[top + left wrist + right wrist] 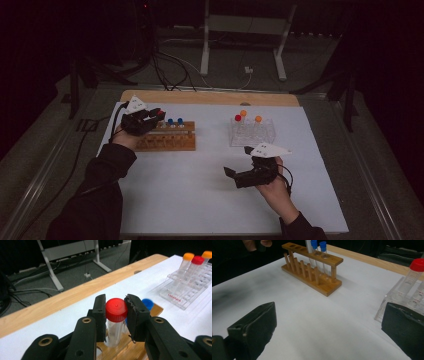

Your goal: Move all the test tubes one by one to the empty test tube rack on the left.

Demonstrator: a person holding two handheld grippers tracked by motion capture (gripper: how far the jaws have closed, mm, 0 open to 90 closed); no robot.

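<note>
My left gripper (115, 307) is shut on the red cap of a clear tube (116, 315), which stands upright with its lower end in a hole of the wooden rack (125, 347). In the high view this gripper (156, 116) is above the rack's (167, 141) left part, next to two blue-capped tubes (175, 121). My right gripper (239, 161) hovers open over the white table near its middle. In its own view the jaws of the right gripper (329, 322) stand wide apart with nothing between them, facing the wooden rack (312, 272).
A clear plastic rack (252, 132) at the right holds a red-capped and two orange-capped tubes (192, 265). The white mat (200, 190) has bare room in front of both racks. A wooden table edge (210, 97) runs along the back, with cables and a metal stand beyond.
</note>
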